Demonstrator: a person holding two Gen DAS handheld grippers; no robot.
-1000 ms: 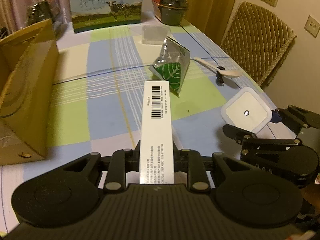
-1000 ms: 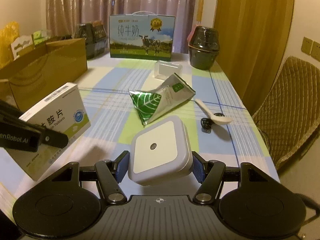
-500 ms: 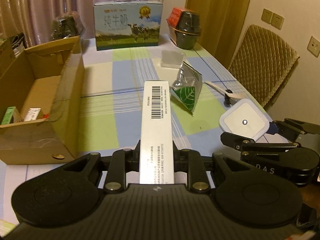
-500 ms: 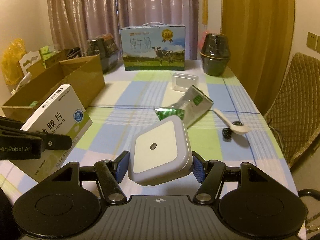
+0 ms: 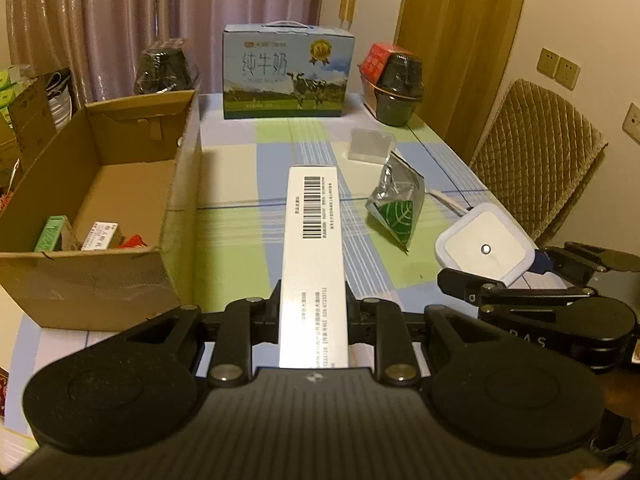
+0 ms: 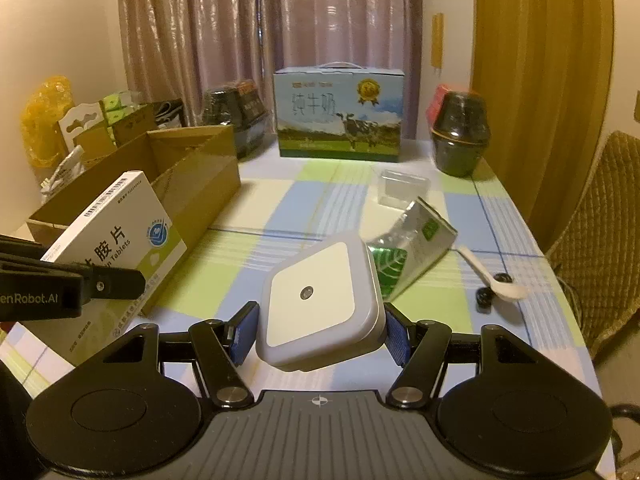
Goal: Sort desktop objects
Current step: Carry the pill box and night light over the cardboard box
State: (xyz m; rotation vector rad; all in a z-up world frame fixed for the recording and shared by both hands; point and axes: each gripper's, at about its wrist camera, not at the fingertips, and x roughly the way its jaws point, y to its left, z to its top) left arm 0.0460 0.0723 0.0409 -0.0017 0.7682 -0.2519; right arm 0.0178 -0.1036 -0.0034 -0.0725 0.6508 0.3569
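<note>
At the left, the open cardboard box (image 5: pixel 120 184) is seen with a few small packs already lying in it. The tablet box (image 5: pixel 312 248) is clamped edge-on by the left gripper (image 5: pixel 312 300), above the table and beside the carton. It is judged light and stiff, but the thin card can be crushed. To the right, the square white night light (image 6: pixel 320 300), probably hard smooth plastic, is pinched at two opposite sides by the right gripper (image 6: pixel 318 334); slipping is possible.
</note>
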